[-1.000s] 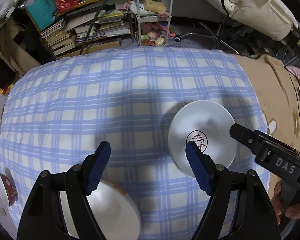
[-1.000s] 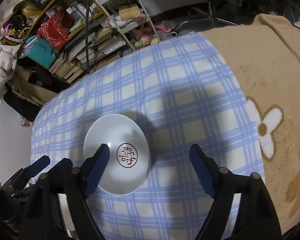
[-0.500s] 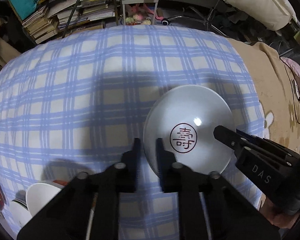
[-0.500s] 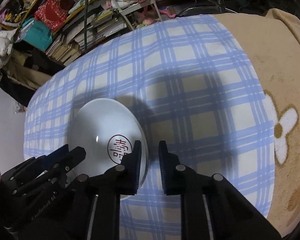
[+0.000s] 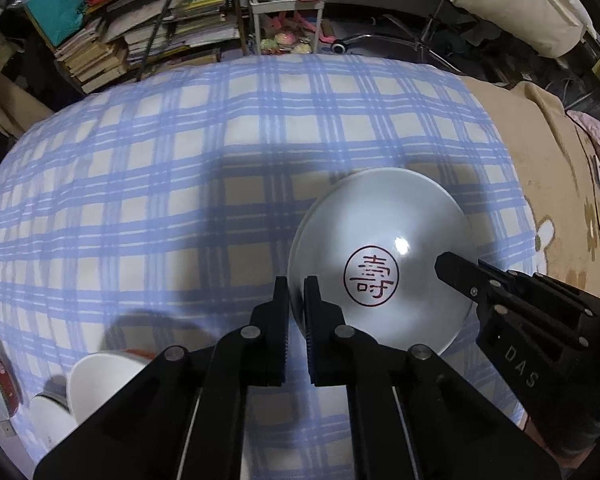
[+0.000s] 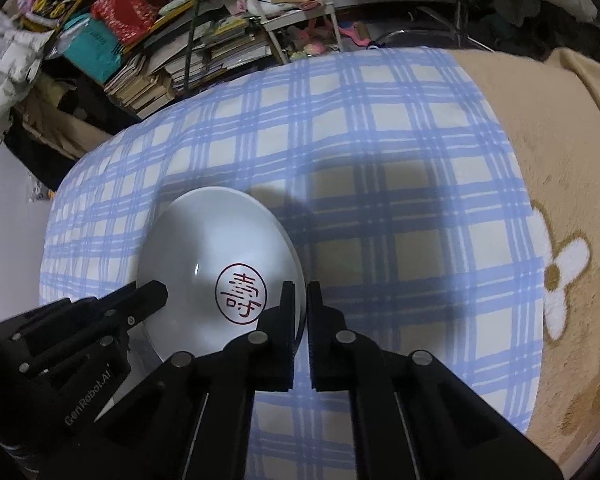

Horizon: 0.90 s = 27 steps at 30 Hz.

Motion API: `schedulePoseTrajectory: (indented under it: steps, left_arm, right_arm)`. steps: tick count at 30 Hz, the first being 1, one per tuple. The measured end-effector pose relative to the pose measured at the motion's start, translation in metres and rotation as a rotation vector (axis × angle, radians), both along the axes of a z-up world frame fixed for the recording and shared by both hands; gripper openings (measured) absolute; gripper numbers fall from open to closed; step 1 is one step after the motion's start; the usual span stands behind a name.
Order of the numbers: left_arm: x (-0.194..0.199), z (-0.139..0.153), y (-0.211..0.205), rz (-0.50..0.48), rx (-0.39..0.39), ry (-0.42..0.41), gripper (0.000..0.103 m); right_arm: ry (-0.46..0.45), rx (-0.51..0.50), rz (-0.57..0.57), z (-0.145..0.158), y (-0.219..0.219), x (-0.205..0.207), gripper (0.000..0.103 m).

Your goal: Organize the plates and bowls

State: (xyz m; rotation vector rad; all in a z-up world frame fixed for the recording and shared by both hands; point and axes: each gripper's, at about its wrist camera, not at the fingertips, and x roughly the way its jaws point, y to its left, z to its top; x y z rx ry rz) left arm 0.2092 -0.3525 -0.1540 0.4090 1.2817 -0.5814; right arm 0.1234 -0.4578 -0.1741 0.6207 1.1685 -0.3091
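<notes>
A white plate (image 5: pixel 384 240) with a red round character mark sits over the blue plaid cloth (image 5: pixel 220 160). My left gripper (image 5: pixel 296 292) is shut on the plate's left rim. My right gripper (image 6: pixel 299 296) is shut on the plate's right rim; the plate also shows in the right wrist view (image 6: pixel 216 248). Each gripper shows in the other's view, the right one (image 5: pixel 500 300) and the left one (image 6: pixel 100 320). A white bowl (image 5: pixel 100 380) stands at the lower left with other dishes (image 5: pixel 48 420) beside it.
The plaid cloth (image 6: pixel 380 160) lies over a tan blanket with flower print (image 6: pixel 560 280) to the right. Shelves of books and boxes (image 5: pixel 140 20) and a white rack (image 5: pixel 284 8) stand beyond the far edge. A small red-marked dish (image 5: pixel 0 376) lies at far left.
Both grippers went from wide open to shut on opposite rims of the marked plate. The plate now appears slightly larger and closer than half a second ago.
</notes>
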Motion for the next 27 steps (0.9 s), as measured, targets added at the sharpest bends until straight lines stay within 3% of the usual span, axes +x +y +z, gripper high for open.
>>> schedulePoseTrajectory:
  steps: [15, 22, 27]
  left_arm:
    - [-0.006, 0.058, 0.065, 0.086, -0.021, -0.083, 0.007]
    - [-0.014, 0.07, 0.099, 0.13, -0.013, -0.115, 0.008]
    - [-0.016, 0.073, 0.13, 0.201, -0.014, -0.128, 0.008]
  right_arm:
    - [-0.136, -0.031, 0.113, 0.052, 0.05, 0.004, 0.008]
    - [-0.176, -0.058, 0.175, 0.069, 0.084, 0.004, 0.008]
    - [-0.194, -0.007, 0.222, 0.069, 0.106, 0.008, 0.009]
